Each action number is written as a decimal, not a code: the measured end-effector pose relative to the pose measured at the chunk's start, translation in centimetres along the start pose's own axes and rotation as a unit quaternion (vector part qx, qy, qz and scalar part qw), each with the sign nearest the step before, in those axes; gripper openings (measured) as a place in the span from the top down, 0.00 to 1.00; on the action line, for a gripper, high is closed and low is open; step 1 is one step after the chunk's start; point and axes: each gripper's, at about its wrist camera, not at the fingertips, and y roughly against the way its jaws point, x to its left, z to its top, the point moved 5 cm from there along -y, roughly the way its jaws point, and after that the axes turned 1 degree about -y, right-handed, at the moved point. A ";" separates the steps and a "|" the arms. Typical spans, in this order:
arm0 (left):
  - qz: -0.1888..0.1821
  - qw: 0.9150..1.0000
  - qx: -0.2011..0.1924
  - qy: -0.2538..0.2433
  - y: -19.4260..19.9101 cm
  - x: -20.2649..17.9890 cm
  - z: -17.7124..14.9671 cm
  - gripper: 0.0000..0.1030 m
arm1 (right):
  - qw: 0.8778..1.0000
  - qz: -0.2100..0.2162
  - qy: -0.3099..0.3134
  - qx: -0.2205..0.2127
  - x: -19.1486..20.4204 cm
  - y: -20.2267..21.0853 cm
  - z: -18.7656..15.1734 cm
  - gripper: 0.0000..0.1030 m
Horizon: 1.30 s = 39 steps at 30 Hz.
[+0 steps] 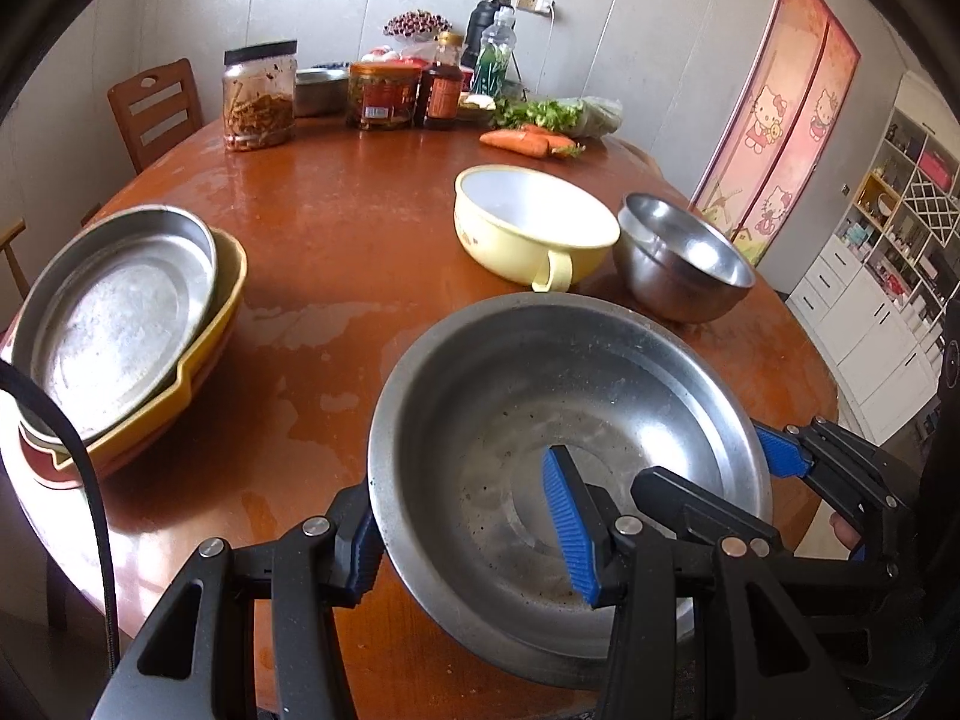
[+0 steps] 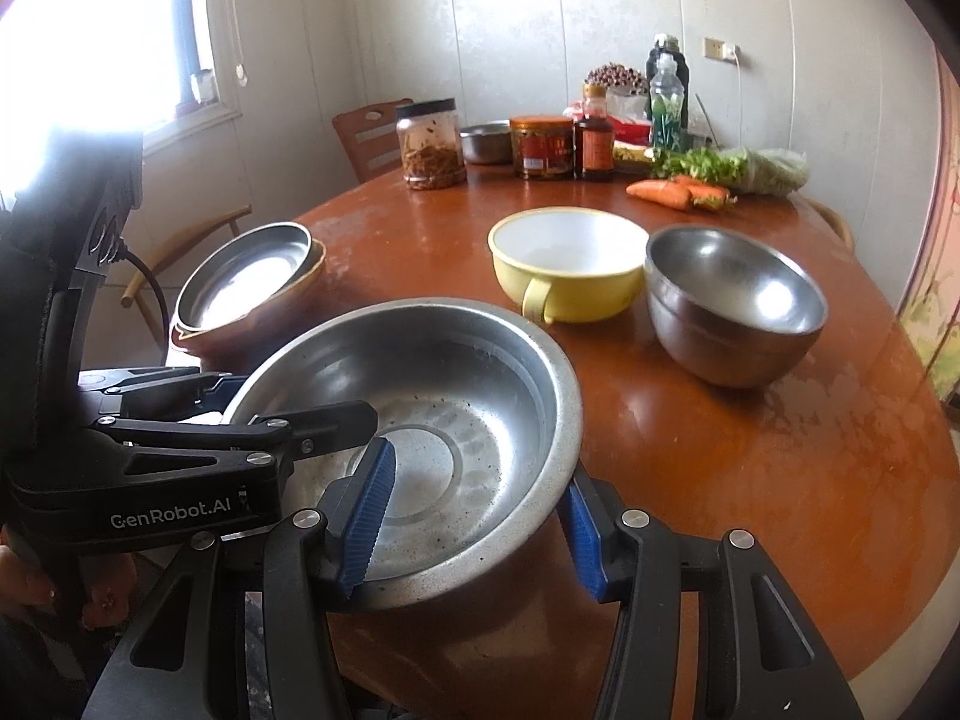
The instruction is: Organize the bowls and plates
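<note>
Left gripper (image 1: 474,525) and right gripper (image 2: 474,525) fingers both clamp the steel basin's (image 1: 540,396) rim at the bench (image 1: 336,240) edge; outer pads partly hidden. Only the right view shows a window (image 2: 90,30).

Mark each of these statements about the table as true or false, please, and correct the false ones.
1. Both grippers hold the large steel basin by its rim. True: left gripper and right gripper each clamp its wall.
2. The yellow bowl has a handle. True.
3. The small steel bowl sits inside the yellow bowl. False: it stands beside it on the table.
4. The steel plate lies bare on the table. False: it rests on a stack of dishes.
5. Carrots lie at the far side. True.
</note>
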 end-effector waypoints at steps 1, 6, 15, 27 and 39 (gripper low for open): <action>-0.001 1.000 0.002 -0.001 -0.2 -0.1 -0.1 0.53 | 1.000 0.000 0.000 0.002 -0.1 -0.1 -0.1 0.46; 0.001 1.000 0.001 -0.007 -0.3 -0.5 -0.2 0.53 | 1.000 -0.003 0.001 0.004 -0.4 -0.1 -0.4 0.46; 0.008 1.000 0.001 -0.017 -0.6 -0.9 -0.1 0.53 | 1.000 0.001 -0.009 0.008 -1.1 -0.2 -0.5 0.46; 0.006 1.000 0.000 -0.015 -0.6 -1.0 0.1 0.53 | 1.000 0.008 -0.017 0.008 -1.5 -0.3 -0.5 0.46; 0.007 1.000 -0.007 -0.014 -0.1 -1.1 0.1 0.52 | 1.000 0.003 -0.025 0.003 -1.7 0.1 -0.4 0.42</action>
